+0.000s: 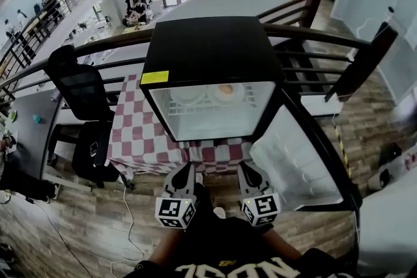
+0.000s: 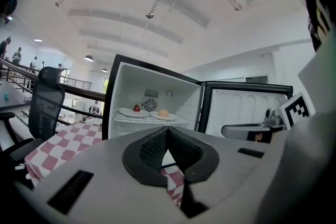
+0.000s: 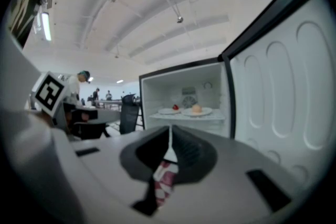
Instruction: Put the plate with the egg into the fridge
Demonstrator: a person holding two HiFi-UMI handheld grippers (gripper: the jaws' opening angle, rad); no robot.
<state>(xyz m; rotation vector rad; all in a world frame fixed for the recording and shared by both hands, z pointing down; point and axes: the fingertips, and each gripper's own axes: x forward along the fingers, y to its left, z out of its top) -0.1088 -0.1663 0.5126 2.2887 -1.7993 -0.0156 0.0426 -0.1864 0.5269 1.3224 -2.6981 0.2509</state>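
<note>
A small black fridge (image 1: 208, 52) stands on a table with its door (image 1: 294, 159) swung open to the right. On its wire shelf lies a white plate with an egg (image 1: 226, 92), beside a second plate (image 1: 186, 94) to its left. In the left gripper view the egg plate (image 2: 164, 114) sits right of a plate with a red item (image 2: 134, 111). The right gripper view also has the egg plate (image 3: 197, 110). My left gripper (image 1: 187, 169) and right gripper (image 1: 245, 168) hang side by side in front of the table, well short of the fridge. Both are shut and hold nothing.
A red and white checkered cloth (image 1: 140, 130) covers the table. A black office chair (image 1: 81, 91) stands to the left. A dark railing (image 1: 319, 36) runs behind the fridge. Cables lie on the wooden floor (image 1: 85, 224). The open door (image 3: 286, 86) fills the right of the right gripper view.
</note>
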